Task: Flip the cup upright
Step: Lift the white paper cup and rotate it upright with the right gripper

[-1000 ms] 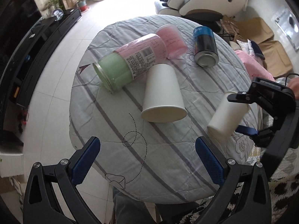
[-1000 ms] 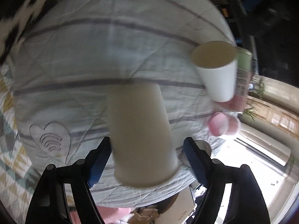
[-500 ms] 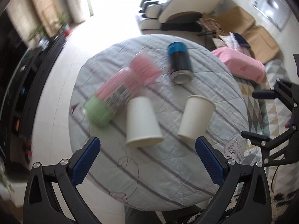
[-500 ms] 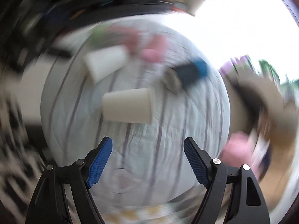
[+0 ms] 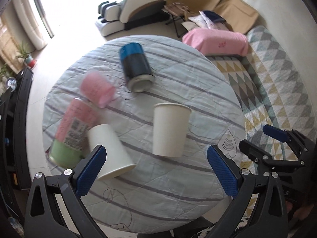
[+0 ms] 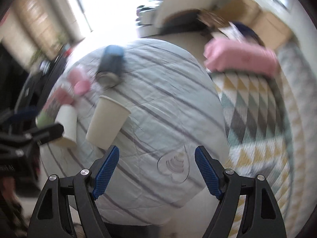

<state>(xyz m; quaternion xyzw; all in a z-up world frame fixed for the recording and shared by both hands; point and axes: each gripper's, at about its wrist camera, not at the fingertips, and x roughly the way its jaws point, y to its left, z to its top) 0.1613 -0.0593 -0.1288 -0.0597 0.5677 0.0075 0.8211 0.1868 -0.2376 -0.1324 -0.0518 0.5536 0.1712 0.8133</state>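
The light, easily squashed upside-down paper cup (image 5: 108, 150) is being left ahead of the spread-apart, empty left gripper (image 5: 156, 166), best held gently mid-wall

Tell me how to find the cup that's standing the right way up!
Look at the round table with the striped cloth. Near its middle stands a white paper cup, open mouth up. The other white cup beside it sits mouth down.
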